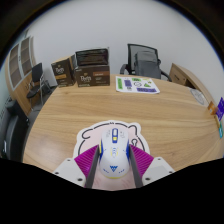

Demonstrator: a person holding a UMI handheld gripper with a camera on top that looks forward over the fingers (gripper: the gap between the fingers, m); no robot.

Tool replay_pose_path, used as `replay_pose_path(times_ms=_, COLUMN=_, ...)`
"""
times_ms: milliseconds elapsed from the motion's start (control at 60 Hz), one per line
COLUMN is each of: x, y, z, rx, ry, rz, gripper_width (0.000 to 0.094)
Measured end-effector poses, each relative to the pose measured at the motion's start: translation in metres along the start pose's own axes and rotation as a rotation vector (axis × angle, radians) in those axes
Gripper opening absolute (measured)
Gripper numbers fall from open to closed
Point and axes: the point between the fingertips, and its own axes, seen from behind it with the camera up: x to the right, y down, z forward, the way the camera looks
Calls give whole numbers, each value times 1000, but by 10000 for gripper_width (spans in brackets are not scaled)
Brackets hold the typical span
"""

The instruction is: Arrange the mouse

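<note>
A white mouse (pixel 112 152) with blue and yellow marks lies between my fingers, over a white mat (pixel 88 133) printed with a cartoon outline on the wooden table (pixel 160 110). My gripper (pixel 113 148) is shut on the mouse, with both dark fingers against its sides. The magenta pads (pixel 87 162) spread out to either side. I cannot tell whether the mouse rests on the mat or is just above it.
Two dark boxes (pixel 92 68) stand at the far edge of the table, left of a flat green and white sheet (pixel 137 84). An office chair (pixel 143 58) stands behind the table. A purple object (pixel 220 106) sits at the table's right end.
</note>
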Motion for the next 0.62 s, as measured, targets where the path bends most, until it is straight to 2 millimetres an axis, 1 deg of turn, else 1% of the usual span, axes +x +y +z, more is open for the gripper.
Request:
replay_pose_path(times_ms=17, x=-2, y=2, z=-2, rx=-11, ry=-8, rz=-2, gripper_width=627)
replay_pose_path(times_ms=67, x=-10, y=0, z=-11, rx=-8, ry=-46, rz=-3, gripper_width=856)
replay_pose_path(times_ms=100, x=-13, y=-3, z=-21, rx=8, ry=-60, rz=0, gripper_width=821)
replay_pose_path(times_ms=117, x=-14, y=-3, z=-26, rx=17, ry=-66, rz=0, gripper_width=819)
replay_pose_path(times_ms=167, x=-13, y=-4, z=-42, rx=46, ry=-74, rz=1, gripper_width=846)
replay_pose_path(times_ms=217, x=-12, y=-2, z=-61, rx=85, ry=-74, rz=16, gripper_width=848)
replay_pose_path(times_ms=250, x=-14, y=3, z=-74, rx=103, ry=-85, rz=39, gripper_width=833)
replay_pose_path(times_ms=283, x=-18, y=17, z=-88, rx=101, ry=-112, rz=58, gripper_width=833)
replay_pose_path(times_ms=317, x=-25, y=35, z=-104, rx=82, ry=-150, rz=64, gripper_width=830)
replay_pose_path(times_ms=350, x=-26, y=52, z=-121, rx=68, ry=-177, rz=68, gripper_width=833)
replay_pose_path(times_ms=450, x=-18, y=86, z=-177, rx=110, ry=-208, rz=74, gripper_width=833)
replay_pose_path(times_ms=533, x=-4, y=116, z=-227, rx=147, ry=-230, rz=80, gripper_width=835)
replay_pose_path(times_ms=583, x=4, y=143, z=-255, rx=157, ry=-253, rz=82, gripper_width=832)
replay_pose_path(times_ms=617, x=10, y=167, z=-273, rx=141, ry=-267, rz=82, gripper_width=832)
